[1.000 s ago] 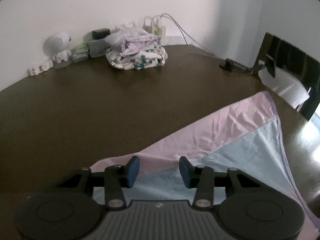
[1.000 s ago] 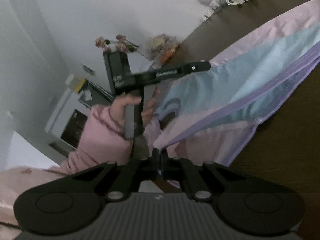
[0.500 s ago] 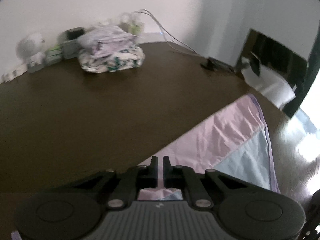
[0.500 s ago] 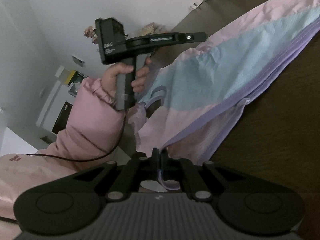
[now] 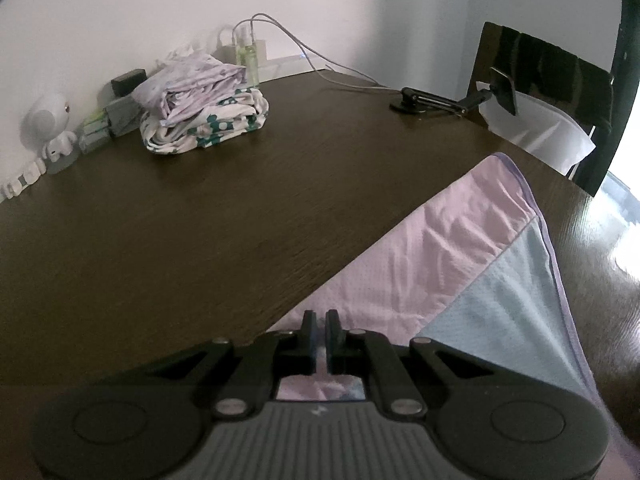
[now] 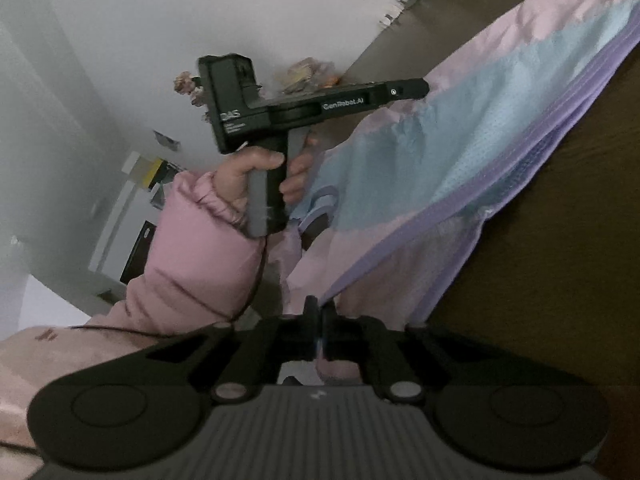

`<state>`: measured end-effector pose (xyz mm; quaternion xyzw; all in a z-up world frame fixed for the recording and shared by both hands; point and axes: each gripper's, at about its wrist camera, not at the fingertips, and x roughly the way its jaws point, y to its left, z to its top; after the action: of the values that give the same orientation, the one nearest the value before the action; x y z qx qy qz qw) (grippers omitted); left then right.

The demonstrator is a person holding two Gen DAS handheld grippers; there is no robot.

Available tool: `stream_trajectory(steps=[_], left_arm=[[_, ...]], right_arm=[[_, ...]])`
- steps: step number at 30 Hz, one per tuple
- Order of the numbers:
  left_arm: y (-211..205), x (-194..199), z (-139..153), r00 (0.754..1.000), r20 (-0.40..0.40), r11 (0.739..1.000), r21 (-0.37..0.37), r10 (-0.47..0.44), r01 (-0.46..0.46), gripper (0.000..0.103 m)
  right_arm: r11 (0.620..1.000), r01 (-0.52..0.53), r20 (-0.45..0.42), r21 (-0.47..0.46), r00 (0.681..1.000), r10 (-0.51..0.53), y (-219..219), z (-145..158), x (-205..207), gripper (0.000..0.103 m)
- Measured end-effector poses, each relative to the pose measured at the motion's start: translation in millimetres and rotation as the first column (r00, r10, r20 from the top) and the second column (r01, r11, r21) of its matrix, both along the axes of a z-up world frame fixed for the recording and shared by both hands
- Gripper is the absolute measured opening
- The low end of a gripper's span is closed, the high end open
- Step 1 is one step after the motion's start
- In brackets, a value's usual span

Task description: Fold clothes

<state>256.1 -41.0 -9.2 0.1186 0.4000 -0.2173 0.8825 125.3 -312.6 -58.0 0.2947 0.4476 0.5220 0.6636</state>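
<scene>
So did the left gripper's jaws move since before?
Yes. The left gripper shut on the pink garment; the folded pile stayed put.

Right gripper (image 6: 320,330) pinching garment (image 6: 500,120)

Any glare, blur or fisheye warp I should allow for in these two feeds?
Left wrist view: window glare blows out the table at right; the far table edge bows. Right wrist view: dimmer, greyer, tilted; the garment is soft at far right, the left gripper sharp.
</scene>
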Motion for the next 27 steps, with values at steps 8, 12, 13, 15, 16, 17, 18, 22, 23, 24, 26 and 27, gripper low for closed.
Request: stream_trajectory(steps=[8,12,13,15,16,17,18,22,23,24,26,27], left_arm=[[-1.7,-2.7,-0.6,1.0,0.021,1.0,0.008,0.003,-0.003,0.003],[9.2,-10.4,16.5,0.999,0.024,0.998,-0.064,0.028,-0.026,0.023],[17.6,-19.8,30.9,0.997,0.064,0.993,-0.118,0.031,-0.023,0.036],[41.1,-45.0,60.8,0.986,0.159,0.974,-0.225,0.055,-0.018,0.065],[56.6,-63.3,77.1,0.972,0.216,0.962,-0.27,0.091,-0.03,0.087],[69.9,-80.7,89.1,0.955,0.267,0.953,-0.299,0.132,-0.049,0.095],[82.6,-99.3,98.7,0.933,0.315,0.944,-0.322,0.176,-0.069,0.103],[123.0,-170.8,108.4,0.86,0.406,0.926,-0.336,0.309,-0.174,0.103],[130.7,-186.3,105.5,0.85,0.404,0.921,-0.327,0.338,-0.211,0.103],[136.0,-197.9,100.1,0.849,0.389,0.919,-0.307,0.358,-0.246,0.103],[143.4,-218.0,83.5,0.854,0.342,0.914,-0.247,0.393,-0.322,0.103],[147.2,-225.1,74.9,0.855,0.314,0.908,-0.224,0.412,-0.355,0.103]], right_arm=[[0.997,0.011,-0.015,-0.075,1.0,-0.012,-4.4,2.0,3.3,0.004],[0.992,0.047,0.01,-0.118,0.999,-0.046,-4.9,12.4,5.5,0.031],[0.991,0.072,0.03,-0.116,0.997,-0.069,-9.5,18.4,5.8,0.057],[0.983,0.139,0.1,-0.12,0.987,-0.127,-20.8,35.7,5.2,0.08],[0.977,0.175,0.142,-0.12,0.977,-0.158,-26.8,46.2,4.5,0.082],[0.973,0.205,0.175,-0.11,0.967,-0.184,-31.7,56.5,3.8,0.086],[0.967,0.234,0.21,-0.101,0.955,-0.209,-35.6,66.7,2.7,0.098],[0.936,0.333,0.369,-0.112,0.889,-0.271,-29.1,101.5,-6.4,0.103],[0.927,0.353,0.406,-0.129,0.872,-0.275,-22.8,108.1,-8.6,0.103],[0.917,0.366,0.443,-0.156,0.856,-0.266,-13.5,113.5,-9.7,0.103],[0.905,0.363,0.505,-0.222,0.837,-0.211,10.9,120.7,-9.3,0.103],[0.898,0.358,0.531,-0.256,0.828,-0.179,23.7,124.2,-8.5,0.103]])
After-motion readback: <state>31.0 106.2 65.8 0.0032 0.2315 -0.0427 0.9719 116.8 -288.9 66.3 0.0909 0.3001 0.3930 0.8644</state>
